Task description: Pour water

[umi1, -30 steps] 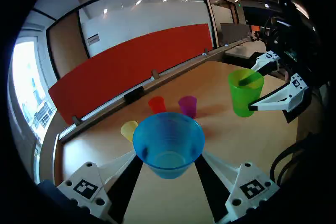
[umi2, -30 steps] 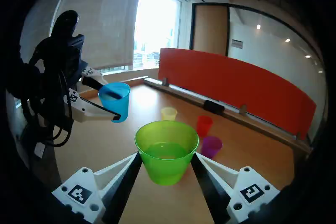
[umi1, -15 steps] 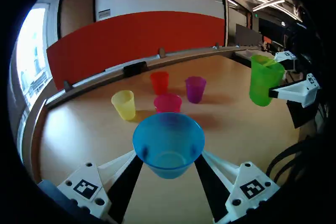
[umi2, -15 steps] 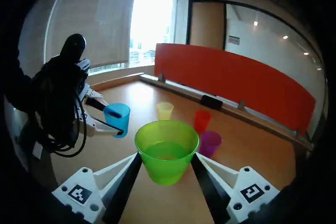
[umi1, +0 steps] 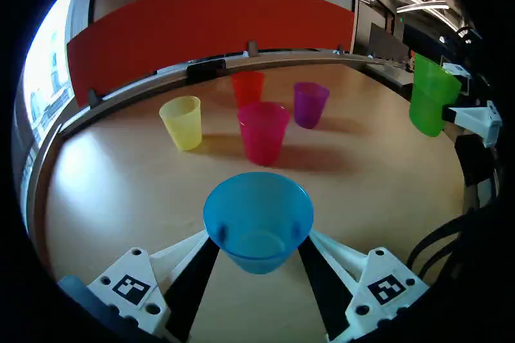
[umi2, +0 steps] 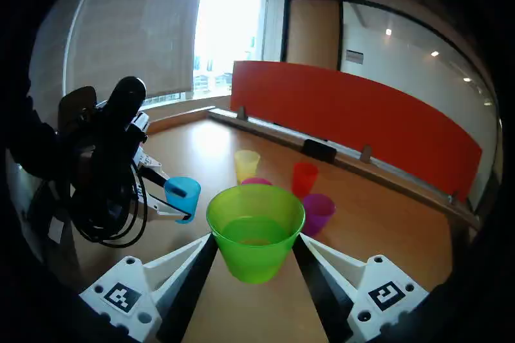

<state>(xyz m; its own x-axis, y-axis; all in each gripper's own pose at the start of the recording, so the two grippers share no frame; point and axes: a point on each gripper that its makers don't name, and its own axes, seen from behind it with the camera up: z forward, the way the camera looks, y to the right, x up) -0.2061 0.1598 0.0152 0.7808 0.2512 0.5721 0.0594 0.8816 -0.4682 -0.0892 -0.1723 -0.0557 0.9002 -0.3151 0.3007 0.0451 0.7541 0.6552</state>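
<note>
Nearest you, the left gripper (umi1: pixel 258 243) has its fingers (umi1: pixel 196 262) clamped on the blue cup (umi1: pixel 257 221), one on each side of the wall just under the rim. The cup sits upright between them, mouth open to the camera, held above the worktop (umi1: pixel 122 182). That level hold looks meant to make it a steady target or a steady source. I cannot tell whether it holds any water.

Your right gripper (umi2: pixel 255 243) pinches the green cup (umi2: pixel 255 230) the same way: both fingers press on its sides, and it is upright and off the surface. A paler disc low inside suggests a little liquid, though that is a judgement. Gripping below the rim leaves the lip free for a pour.

The two held cups are well apart, the green one off to the far right of the left gripper view, so you would need to bring them together before tipping.

Beyond the blue cup stand a pink cup (umi1: pixel 262 130), a yellow cup (umi1: pixel 182 122), a purple cup (umi1: pixel 310 104) and a red cup (umi1: pixel 247 89), all upright and apart. Behind them runs a red partition (umi1: pixel 212 21).
</note>
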